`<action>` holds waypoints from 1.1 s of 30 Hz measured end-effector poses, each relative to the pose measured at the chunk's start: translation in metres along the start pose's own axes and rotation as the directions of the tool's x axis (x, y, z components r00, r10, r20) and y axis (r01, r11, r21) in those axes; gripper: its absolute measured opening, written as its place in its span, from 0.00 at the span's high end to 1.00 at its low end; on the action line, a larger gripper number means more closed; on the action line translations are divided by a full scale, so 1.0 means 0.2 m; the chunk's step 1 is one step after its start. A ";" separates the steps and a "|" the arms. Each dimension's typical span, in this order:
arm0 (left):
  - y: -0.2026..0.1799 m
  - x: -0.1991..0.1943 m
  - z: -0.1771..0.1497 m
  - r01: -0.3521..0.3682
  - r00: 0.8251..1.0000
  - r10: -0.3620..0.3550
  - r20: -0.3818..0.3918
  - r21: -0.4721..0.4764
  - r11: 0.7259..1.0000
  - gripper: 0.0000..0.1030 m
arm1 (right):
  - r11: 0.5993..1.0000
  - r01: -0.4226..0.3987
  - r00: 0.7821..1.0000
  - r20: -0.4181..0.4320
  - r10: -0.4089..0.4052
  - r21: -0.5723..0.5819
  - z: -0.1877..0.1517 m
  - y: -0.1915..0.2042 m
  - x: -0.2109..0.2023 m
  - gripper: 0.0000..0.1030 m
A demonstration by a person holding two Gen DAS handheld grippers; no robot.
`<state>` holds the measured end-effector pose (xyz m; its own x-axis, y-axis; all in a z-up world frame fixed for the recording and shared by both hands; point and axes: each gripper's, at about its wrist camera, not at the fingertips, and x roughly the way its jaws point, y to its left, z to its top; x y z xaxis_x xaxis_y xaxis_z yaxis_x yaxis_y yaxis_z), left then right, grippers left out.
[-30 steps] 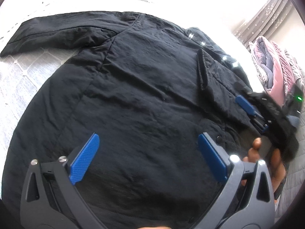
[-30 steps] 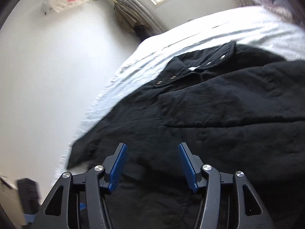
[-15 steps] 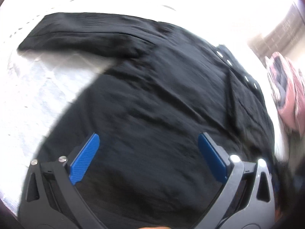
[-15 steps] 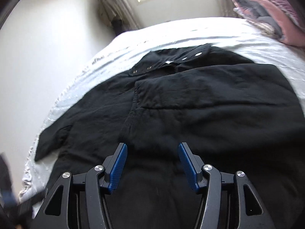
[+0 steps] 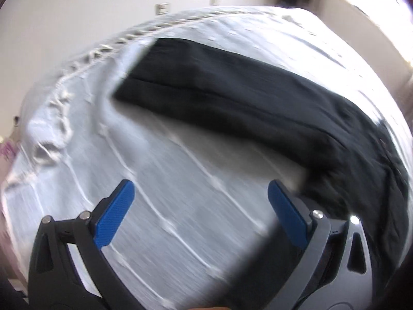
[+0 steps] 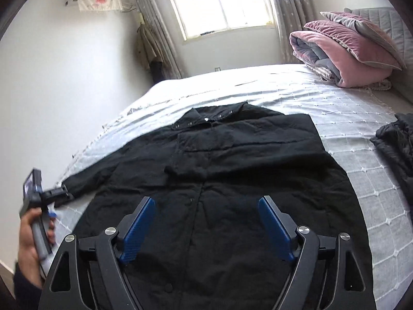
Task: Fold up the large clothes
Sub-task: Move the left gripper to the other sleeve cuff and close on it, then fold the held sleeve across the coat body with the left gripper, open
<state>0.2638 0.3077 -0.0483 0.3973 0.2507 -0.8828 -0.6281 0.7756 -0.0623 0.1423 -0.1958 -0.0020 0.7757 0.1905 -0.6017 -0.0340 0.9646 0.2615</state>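
Note:
A large black jacket (image 6: 227, 170) lies flat on the bed, collar away from me, right side folded in with a straight edge. Its left sleeve (image 5: 232, 95) stretches out over the sheet (image 5: 180, 180). My left gripper (image 5: 201, 193) is open and empty above bare sheet, just below the sleeve; it also shows in the right wrist view (image 6: 55, 193), held by a hand beside the sleeve end. My right gripper (image 6: 206, 209) is open and empty above the jacket's lower front.
The bed has a grey-white quilted sheet (image 6: 361, 108). A folded pink quilt and pillow (image 6: 348, 51) sit at the far right by the headboard. Another dark garment (image 6: 397, 144) lies at the right edge. A wall and window (image 6: 219, 2) stand beyond the bed.
My left gripper has swung left off the jacket body to the outstretched sleeve. My right gripper has opened wider and pulled back, so the whole jacket is in view.

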 end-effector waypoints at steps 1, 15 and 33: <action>0.05 0.02 0.04 -0.003 1.000 0.003 -0.014 -0.023 1.000 0.00 | 1.000 0.004 1.000 -0.005 -0.004 -0.003 -0.02 0.00 0.01 0.19; 0.24 0.45 0.34 -0.009 0.993 -0.030 -0.117 -0.318 0.948 0.00 | 0.998 0.054 0.998 -0.013 -0.055 -0.045 -0.06 -0.03 0.02 0.17; -0.06 -0.35 0.47 0.283 0.926 -0.207 0.316 -0.217 0.934 0.93 | 0.999 0.012 0.999 -0.049 -0.010 0.051 -0.05 -0.17 0.03 0.17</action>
<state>0.3060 0.3356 0.0586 0.7092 0.2552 -0.6572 -0.6200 0.6695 -0.4091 0.1427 -0.2252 -0.0217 0.7443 0.1898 -0.6403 0.0076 0.9563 0.2923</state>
